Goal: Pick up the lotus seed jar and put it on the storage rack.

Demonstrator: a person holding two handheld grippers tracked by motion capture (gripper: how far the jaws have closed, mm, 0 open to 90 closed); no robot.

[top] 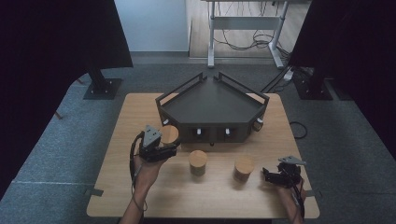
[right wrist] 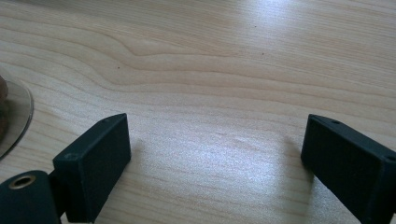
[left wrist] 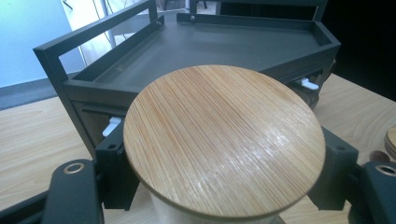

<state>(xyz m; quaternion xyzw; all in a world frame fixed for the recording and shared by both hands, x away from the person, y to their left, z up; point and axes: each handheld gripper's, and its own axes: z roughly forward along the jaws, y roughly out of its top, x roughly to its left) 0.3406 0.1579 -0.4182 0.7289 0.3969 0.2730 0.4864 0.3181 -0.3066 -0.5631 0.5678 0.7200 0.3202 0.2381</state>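
High view: a wooden table (top: 140, 196) carries a dark five-sided tray stand (top: 212, 100), three bamboo-lidded jars and the two hand-held grippers.
Landmark: the tray stand, sitting at the far middle of the table, with rails around its flat top and white latches on its front face.
Left gripper (top: 161, 148): just in front of the stand's front-left corner, held in the person's left hand (top: 147, 170), grey three-cornered plate on top.
Left jaws: clenched on the held jar (top: 169, 135), one black pad on each side just under the lid.
Held jar: between the left jaws, right beside the stand's front-left corner; whether its base touches the table cannot be told.
Left gripper view: the held jar's round bamboo lid (left wrist: 224, 140) sits between the jaws, with the stand's rail and a white latch (left wrist: 112, 126) just behind it.
Middle jar (top: 198, 162): standing upright on the table in front of the stand's front face, apart from both grippers.
Right jar (top: 243, 168): upright on the table in front of the stand's right half, just left of the right gripper.
Right gripper (top: 275, 176): near the table's front-right edge, well in front of the stand's right corner.
Right jaws: released, spread wide over bare wood in the right gripper view, nothing between them (right wrist: 217, 154).
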